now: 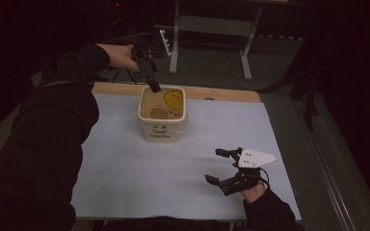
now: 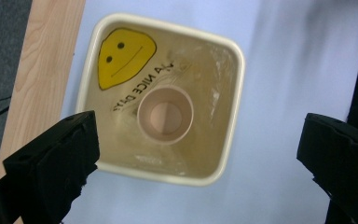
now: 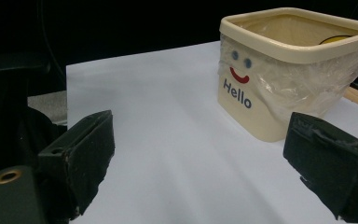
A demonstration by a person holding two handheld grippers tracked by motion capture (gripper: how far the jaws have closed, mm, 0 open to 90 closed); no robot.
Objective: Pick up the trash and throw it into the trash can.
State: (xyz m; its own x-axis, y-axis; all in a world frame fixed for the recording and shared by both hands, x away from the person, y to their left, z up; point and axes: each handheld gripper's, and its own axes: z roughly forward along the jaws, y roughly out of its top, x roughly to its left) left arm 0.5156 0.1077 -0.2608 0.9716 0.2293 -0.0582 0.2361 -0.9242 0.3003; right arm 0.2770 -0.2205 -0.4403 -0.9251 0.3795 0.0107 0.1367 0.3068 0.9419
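Entry: small tan paper cup (image 2: 164,115) lying in cream square plastic bin (image 2: 235,93) directly below my wide-open, empty left gripper (image 2: 191,154); drop apparently done, next I lift clear; right gripper (image 3: 200,158) open, idle.

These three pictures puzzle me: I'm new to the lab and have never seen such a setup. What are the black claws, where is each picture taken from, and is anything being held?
A person sits at a table and holds a two-jaw hand tool in each hand. The high view looks down from above: the left gripper hangs over a cream tub, and the right gripper rests near the table's front edge. The other two pictures come from cameras riding on the grippers, looking along their black jaws. The left gripper view looks straight down into the tub, where a small paper cup stands upright. Both grippers are open and hold nothing. The table has a pale sheet over it.
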